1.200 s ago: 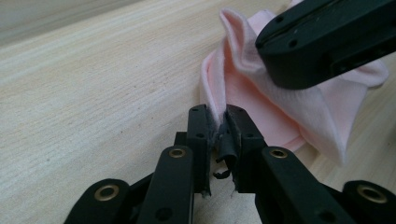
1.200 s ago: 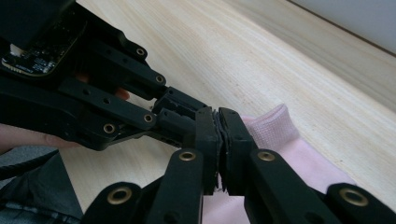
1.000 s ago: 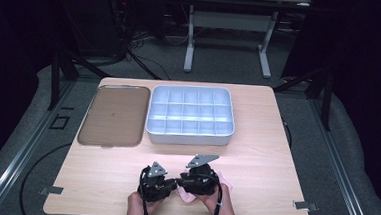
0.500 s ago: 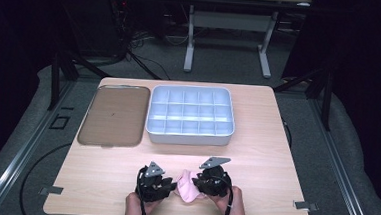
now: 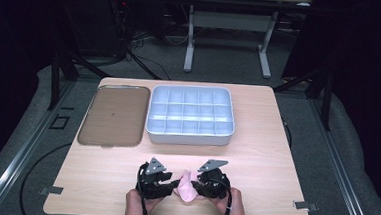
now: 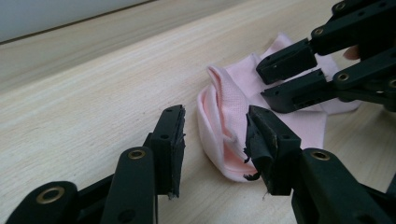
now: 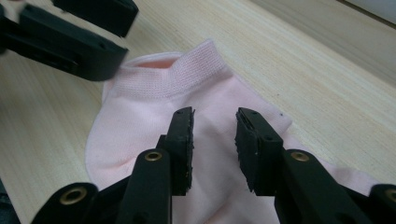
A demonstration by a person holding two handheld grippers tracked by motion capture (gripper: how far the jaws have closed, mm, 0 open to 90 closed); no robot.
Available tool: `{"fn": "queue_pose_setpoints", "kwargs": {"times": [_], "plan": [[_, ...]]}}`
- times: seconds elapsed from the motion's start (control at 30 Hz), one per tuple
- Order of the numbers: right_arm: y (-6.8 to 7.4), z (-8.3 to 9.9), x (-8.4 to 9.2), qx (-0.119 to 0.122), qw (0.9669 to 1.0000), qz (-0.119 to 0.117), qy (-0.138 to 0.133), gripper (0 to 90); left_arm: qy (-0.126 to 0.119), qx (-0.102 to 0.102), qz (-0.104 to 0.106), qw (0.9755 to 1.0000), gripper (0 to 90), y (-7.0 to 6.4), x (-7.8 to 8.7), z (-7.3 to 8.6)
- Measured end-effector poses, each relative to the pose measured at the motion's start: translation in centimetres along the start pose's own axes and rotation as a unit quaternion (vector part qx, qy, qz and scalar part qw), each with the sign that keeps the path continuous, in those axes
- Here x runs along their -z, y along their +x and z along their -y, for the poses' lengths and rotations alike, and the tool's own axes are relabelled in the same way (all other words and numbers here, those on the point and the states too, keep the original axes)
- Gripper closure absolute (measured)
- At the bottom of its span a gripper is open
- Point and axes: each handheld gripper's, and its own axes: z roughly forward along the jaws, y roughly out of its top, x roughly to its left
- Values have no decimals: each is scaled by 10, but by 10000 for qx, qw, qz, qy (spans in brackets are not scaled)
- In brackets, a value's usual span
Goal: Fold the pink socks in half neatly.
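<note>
Lying near the front edge of the tabletop (image 5: 99, 182), a pink sock (image 5: 187, 190) sits between the two claws. The left claw (image 6: 215, 140) has just been opening; its jaws stand apart with the sock's folded edge between them, one pad touching the fabric, the other clear of it. The right claw (image 7: 214, 140) has its jaws parted above the sock's flat middle, and I cannot tell whether they pinch the cloth. Farther back stand a grey compartment tray (image 5: 190, 136) and, just beside it, a brown lid (image 5: 113, 115).
</note>
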Motion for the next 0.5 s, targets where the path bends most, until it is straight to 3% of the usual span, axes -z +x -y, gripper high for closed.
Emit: {"fn": "queue_pose_setpoints", "kwargs": {"times": [0.23, 0.5], "plan": [[-14, 10, 24, -389, 9981, 74, -479, 623, 81, -5, 28, 10000, 660, 2, -7, 7], [-42, 32, 54, -845, 9938, 525, -490, 619, 63, -4, 24, 10000, 735, 2, -9, 12]]}}
